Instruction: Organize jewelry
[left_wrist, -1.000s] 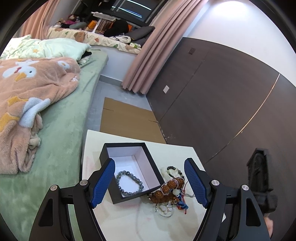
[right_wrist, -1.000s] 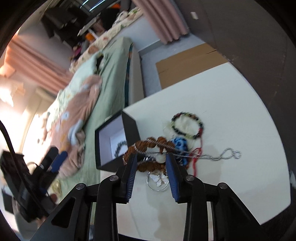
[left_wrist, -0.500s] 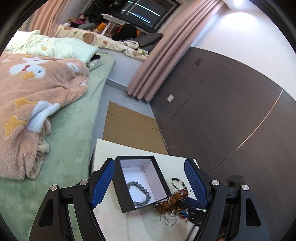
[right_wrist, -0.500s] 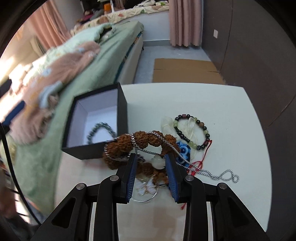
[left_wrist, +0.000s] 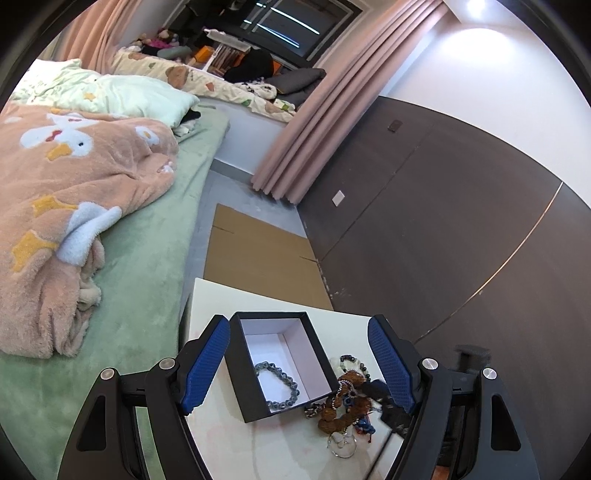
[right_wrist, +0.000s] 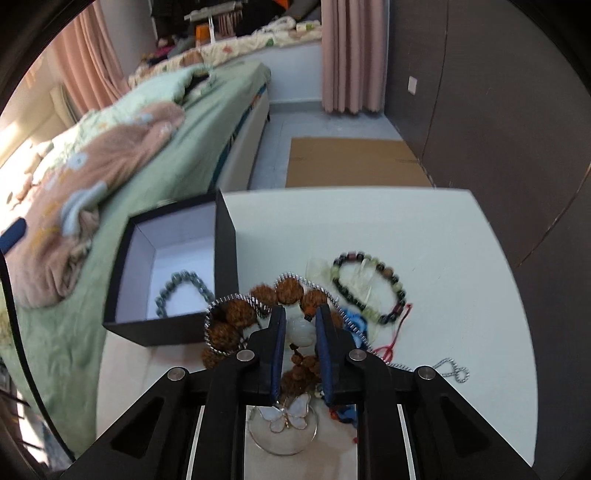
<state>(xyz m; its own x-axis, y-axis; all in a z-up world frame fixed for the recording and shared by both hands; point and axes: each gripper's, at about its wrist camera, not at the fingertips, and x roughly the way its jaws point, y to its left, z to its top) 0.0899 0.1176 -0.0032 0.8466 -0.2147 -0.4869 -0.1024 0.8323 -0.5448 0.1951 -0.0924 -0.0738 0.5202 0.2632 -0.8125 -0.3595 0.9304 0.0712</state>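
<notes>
Table (right_wrist: 424, 236): right gripper (right_wrist: 301, 314) narrower now.

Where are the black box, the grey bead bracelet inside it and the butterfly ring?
black box (right_wrist: 225, 243), right wrist view, its near side wall.
grey bead bracelet (left_wrist: 280, 382), left wrist view, its right-hand beads.
butterfly ring (right_wrist: 290, 411), right wrist view, the white butterfly.

both wrist views look down, close, sharing the black box (left_wrist: 280, 369) and table (right_wrist: 424, 258).
</notes>
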